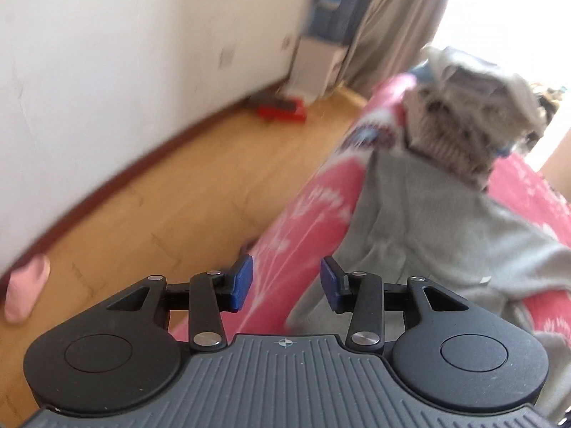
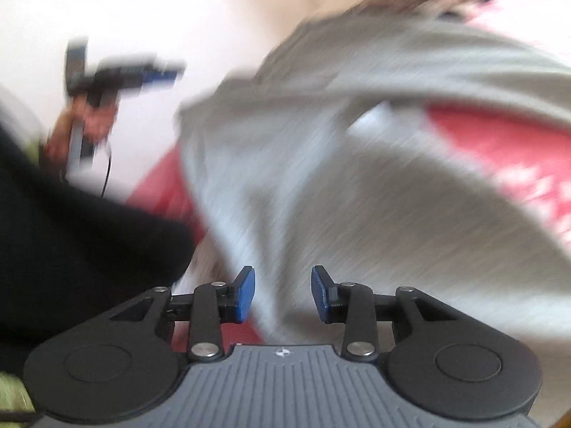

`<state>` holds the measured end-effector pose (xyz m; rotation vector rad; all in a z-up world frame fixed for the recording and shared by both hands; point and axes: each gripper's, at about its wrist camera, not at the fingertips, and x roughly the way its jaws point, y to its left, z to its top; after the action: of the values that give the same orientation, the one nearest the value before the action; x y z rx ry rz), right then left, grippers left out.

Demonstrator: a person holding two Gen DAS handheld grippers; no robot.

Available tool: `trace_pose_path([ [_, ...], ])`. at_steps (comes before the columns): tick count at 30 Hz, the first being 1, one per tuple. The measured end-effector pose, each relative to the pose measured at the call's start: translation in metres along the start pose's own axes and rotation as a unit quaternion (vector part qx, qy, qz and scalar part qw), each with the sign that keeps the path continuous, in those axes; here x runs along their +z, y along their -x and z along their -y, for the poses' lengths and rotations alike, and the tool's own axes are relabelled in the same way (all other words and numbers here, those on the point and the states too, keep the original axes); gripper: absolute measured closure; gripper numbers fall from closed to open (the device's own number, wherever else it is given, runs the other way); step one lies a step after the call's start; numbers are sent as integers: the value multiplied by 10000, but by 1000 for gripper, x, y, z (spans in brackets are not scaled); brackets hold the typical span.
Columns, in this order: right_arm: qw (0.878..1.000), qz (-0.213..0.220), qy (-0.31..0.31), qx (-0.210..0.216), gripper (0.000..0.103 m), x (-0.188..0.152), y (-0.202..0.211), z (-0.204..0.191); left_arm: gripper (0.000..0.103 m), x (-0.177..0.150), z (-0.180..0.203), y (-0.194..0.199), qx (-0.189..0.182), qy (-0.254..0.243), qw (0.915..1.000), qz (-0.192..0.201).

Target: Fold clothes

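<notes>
A grey garment (image 1: 428, 221) lies spread on a red patterned bedspread (image 1: 314, 214), its edge hanging over the bed's side. My left gripper (image 1: 286, 283) is open above the bed's edge, blue pads apart, with nothing between them. In the blurred right wrist view the same grey garment (image 2: 321, 178) lies rumpled across the red bedspread (image 2: 499, 135). My right gripper (image 2: 283, 294) hangs open just over the cloth, with nothing pinched. At the upper left of that view, a person's hand (image 2: 89, 121) holds the other gripper (image 2: 157, 75) in the air.
A heap of other clothes (image 1: 474, 114) sits at the far end of the bed. Left of the bed are wooden floor (image 1: 160, 196), a red object (image 1: 282, 110), a white box (image 1: 317, 67) and a pink item (image 1: 26, 292). Dark clothing (image 2: 71, 242) fills the left.
</notes>
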<state>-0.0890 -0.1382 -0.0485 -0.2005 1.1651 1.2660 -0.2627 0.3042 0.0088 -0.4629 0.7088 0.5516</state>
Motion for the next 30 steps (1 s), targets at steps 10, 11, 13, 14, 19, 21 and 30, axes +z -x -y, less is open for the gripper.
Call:
trace_pose_path([
  [10,9887,751,-824,-1000,64,11,41,57,61,17,121,-132,-663,-1468,9859,-461],
  [11,9874,689,-816,-1169,64,7,38,63,61,16,130,-143,-593,-1637,9837,-443],
  [13,9826,537,-810,-1586,65,-1,31,77,62,13,139,-158,-425,-1762,9826,-400],
  [14,9765,433,-826,-1942,65,-5,24,85,62,11,142,-165,-337,-1786,9826,-378],
  [19,9593,755,-1494,-2273,77,-10,27,115,62,20,151,-164,-44,-1776,9839,-200],
  [21,9509,977,-1663,-2422,75,-11,45,121,62,32,163,-152,-1,-1988,9800,-22],
  [30,9409,1732,-1938,-2169,69,-23,90,149,60,41,285,-95,-1389,-4040,9038,-238],
])
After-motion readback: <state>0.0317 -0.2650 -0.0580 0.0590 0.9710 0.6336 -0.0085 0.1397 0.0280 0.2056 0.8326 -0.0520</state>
